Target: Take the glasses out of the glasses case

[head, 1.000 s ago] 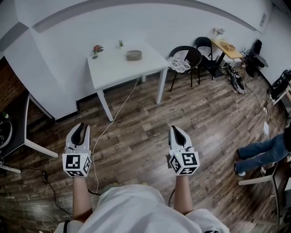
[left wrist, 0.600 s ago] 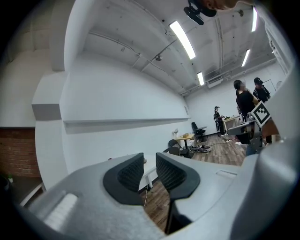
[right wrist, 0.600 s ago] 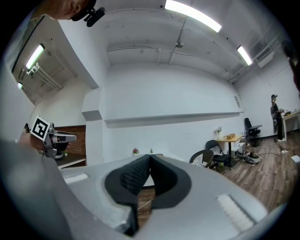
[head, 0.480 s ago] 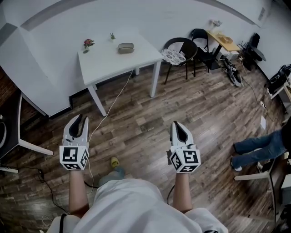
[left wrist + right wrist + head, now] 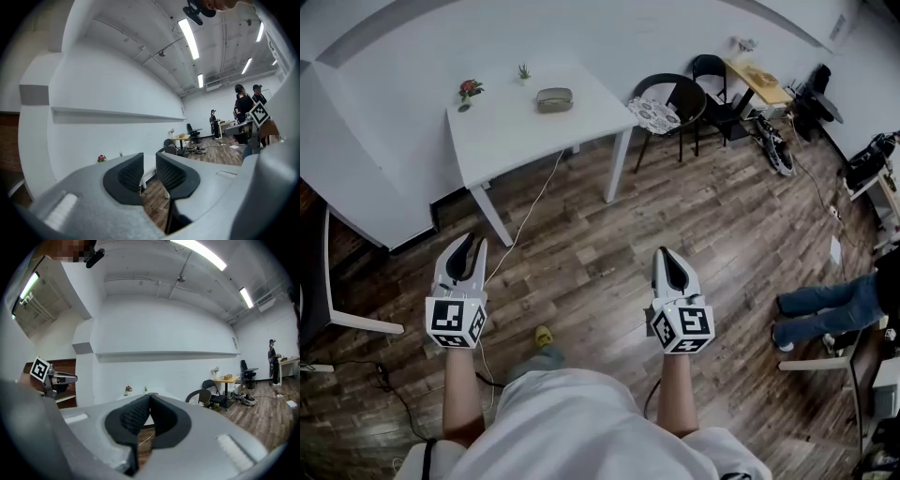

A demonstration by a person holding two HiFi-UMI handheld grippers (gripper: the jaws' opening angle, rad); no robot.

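Two units are carried low over the floor, both empty: the left hand-held gripper has its jaws slightly parted, the right hand-held gripper has its jaws pressed together. The glasses case lies on the far side of the white surface, well apart from both. Hazards: the floor cable may snag a foot on approach, and a wide reach may topple the potted plants left of the case.

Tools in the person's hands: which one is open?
The left tool: its jaws stand apart, with a clear gap between them. The right tool has its jaws pressed together.
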